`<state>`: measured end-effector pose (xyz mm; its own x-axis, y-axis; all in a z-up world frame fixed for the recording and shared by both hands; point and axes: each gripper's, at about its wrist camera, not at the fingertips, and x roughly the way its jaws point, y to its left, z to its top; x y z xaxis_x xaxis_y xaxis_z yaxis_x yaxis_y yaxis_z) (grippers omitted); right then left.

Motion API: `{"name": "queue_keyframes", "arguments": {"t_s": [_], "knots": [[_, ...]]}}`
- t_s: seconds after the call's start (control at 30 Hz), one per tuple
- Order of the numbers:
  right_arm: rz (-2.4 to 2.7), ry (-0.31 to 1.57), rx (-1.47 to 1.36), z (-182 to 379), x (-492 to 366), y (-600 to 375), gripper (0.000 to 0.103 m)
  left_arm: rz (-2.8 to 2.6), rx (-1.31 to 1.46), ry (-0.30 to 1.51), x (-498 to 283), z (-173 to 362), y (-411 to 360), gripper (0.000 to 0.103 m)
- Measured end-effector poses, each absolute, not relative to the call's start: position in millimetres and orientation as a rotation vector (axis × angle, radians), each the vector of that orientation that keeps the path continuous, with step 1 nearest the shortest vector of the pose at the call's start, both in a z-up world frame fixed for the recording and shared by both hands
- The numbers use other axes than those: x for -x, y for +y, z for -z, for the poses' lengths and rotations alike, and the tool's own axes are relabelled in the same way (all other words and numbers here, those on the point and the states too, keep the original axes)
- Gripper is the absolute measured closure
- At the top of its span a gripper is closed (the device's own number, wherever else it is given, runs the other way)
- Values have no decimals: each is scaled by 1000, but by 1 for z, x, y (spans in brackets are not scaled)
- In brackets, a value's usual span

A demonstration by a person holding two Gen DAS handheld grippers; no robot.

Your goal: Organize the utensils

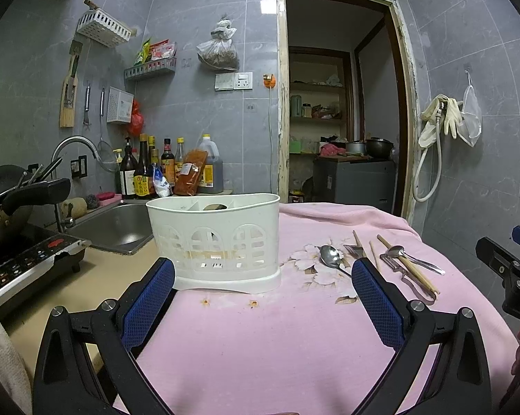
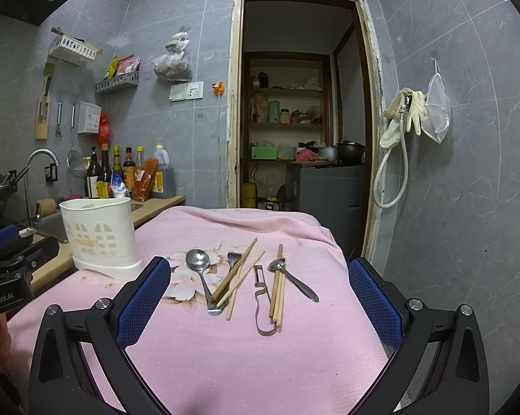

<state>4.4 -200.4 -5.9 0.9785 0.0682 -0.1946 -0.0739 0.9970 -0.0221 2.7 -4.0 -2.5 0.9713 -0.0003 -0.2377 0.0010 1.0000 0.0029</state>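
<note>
A white slotted utensil holder (image 1: 218, 238) (image 2: 100, 235) stands upright on the pink cloth (image 1: 277, 339) (image 2: 246, 352), with nothing sticking out of its top. Loose utensils lie to its right: a large spoon (image 2: 199, 266) (image 1: 330, 255), a fork (image 2: 233, 257), two pairs of wooden chopsticks (image 2: 239, 275) (image 2: 277, 285), a metal peeler (image 2: 265, 301) (image 1: 410, 278) and a small spoon (image 2: 291, 276) (image 1: 412, 259). My left gripper (image 1: 263, 288) is open just in front of the holder. My right gripper (image 2: 260, 294) is open, with the utensils lying ahead between its fingers.
A steel sink (image 1: 121, 224) with a tap, sauce bottles (image 1: 156, 173) and a cooktop (image 1: 28, 263) with a wok sit left of the cloth. An open doorway (image 2: 301, 103) lies behind. The cloth drops off at its right edge near the tiled wall.
</note>
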Motion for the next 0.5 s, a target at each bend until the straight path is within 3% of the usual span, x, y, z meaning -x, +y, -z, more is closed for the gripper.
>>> {"name": "queue_keyframes", "arguments": {"t_s": [0.5], "knots": [[-72,198,29,8,-6,-200,0,1,4,240,-3,3,0,2]]}}
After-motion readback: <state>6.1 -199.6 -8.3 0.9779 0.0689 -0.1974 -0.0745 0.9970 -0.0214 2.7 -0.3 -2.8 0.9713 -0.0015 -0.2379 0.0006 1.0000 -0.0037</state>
